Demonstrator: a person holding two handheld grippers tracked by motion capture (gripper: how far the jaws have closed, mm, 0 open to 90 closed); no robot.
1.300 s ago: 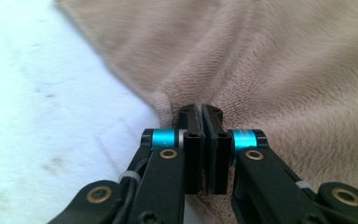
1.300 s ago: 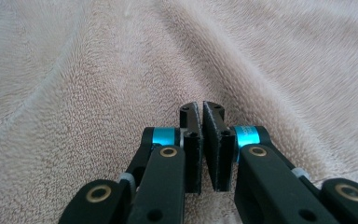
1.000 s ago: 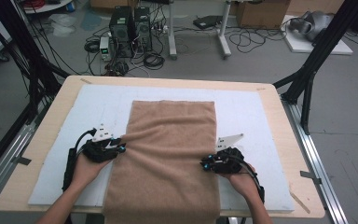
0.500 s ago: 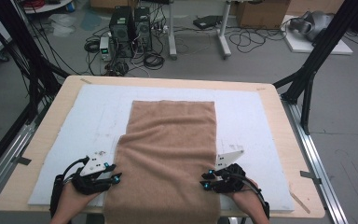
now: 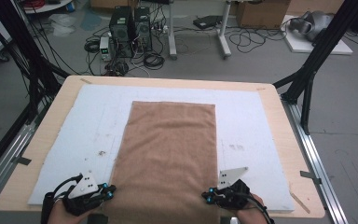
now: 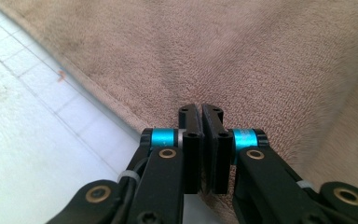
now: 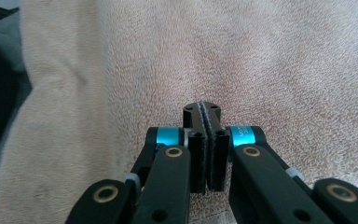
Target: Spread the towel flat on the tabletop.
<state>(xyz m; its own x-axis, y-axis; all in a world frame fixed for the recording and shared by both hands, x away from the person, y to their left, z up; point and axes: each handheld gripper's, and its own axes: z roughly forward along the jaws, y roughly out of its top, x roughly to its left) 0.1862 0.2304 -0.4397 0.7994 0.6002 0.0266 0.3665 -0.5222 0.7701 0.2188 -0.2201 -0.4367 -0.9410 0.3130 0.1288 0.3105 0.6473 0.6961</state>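
**High view: brown towel flat on the mat, both grippers at its near corners**

High view shows the wooden table (image 5: 286, 140) bearing a white mat (image 5: 74, 126), with the brown towel (image 5: 168, 149) lying lengthwise along its middle and hanging over the near edge. At the towel's near left edge sits the left gripper (image 5: 108, 190), at its near right edge the right gripper (image 5: 208, 195). Each has just closed its jaws, now pressed together over the towel; whether cloth is pinched between them I cannot tell.
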